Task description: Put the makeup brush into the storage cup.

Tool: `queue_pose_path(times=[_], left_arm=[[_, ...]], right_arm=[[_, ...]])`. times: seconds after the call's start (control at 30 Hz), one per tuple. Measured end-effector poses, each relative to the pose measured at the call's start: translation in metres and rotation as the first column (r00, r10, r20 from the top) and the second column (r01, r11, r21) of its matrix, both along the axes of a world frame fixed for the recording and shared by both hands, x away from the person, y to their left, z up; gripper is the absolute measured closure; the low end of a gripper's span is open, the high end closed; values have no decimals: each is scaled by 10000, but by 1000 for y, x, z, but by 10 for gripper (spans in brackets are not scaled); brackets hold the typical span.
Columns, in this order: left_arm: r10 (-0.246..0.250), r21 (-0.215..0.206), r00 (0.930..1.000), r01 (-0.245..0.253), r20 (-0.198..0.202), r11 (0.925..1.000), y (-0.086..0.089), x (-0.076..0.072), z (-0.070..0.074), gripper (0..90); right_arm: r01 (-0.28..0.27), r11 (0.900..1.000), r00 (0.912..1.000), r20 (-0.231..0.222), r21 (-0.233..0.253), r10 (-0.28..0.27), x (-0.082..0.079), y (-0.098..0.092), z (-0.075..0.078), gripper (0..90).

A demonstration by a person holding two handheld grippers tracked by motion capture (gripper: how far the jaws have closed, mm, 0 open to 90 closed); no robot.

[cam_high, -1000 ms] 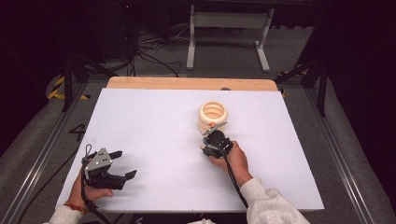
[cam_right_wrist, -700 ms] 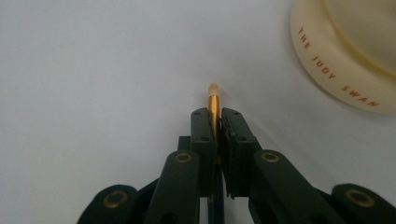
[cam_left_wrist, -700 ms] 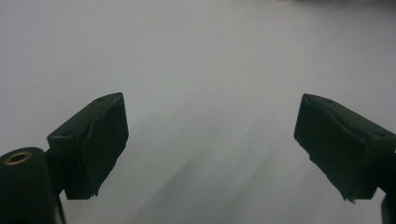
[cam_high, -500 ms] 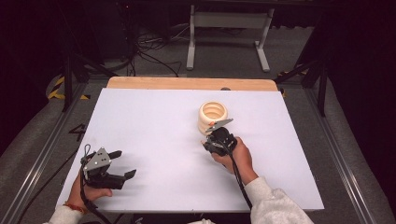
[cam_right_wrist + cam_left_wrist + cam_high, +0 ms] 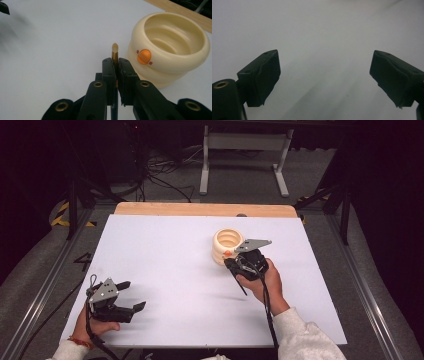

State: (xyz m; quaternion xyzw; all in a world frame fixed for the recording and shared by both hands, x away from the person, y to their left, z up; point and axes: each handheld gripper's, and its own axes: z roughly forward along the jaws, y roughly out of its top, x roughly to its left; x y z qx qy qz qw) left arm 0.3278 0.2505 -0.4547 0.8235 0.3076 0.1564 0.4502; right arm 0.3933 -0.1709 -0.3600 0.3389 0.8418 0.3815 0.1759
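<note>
A cream ribbed cup with an orange knob on its side stands on the white table, right of centre. Just in front of it, my right gripper is shut on a thin pencil-like stick. The stick has a gold collar and a cream tip that pokes out past the jaws, just left of the cup. Its dark shaft trails back under the hand. At the near left my left gripper rests low over the table, jaws wide apart and empty.
A wooden strip runs along the table's far edge. Beyond it stand a metal stand's legs and loose cables on the floor. Metal rails border the table's left and right sides.
My right gripper has shifted slightly right and toward the cup, turning a little with the stick still held. The left gripper has not moved.
</note>
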Motion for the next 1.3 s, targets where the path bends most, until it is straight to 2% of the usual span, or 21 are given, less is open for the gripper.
queue_pose_path(times=[0.13, 0.23, 0.47, 0.53, 0.93, 1.3], left_arm=[[7, -11, 10000, -7, 60, 10000, 1, 0, 0, 106], [42, -25, 10000, -42, 46, 10000, 1, 0, 0, 106], [73, 48, 9999, -74, 111, 10000, 1, 1, 0, 104], [120, 14, 9999, -120, 50, 9999, 0, 0, 0, 104], [80, -2, 10000, -80, 31, 10000, 0, 0, 0, 105], [79, -2, 10000, -79, 17, 10000, 0, 1, 0, 106]], right_arm=[[-86, 9988, 9993, 362, 480, 68, -3, -8, 4, 850], [-170, 9971, 9968, 796, 743, 111, -7, -13, 9, 850], [-299, 9940, 9901, 1394, 1050, 151, -12, -20, 17, 850], [-310, 9919, 9892, 1460, 1236, 127, -12, -22, 19, 849], [-445, 9880, 9795, 2009, 1476, 141, -12, -26, 29, 850], [-577, 9804, 9706, 2403, 1882, 110, -10, -29, 45, 850]])
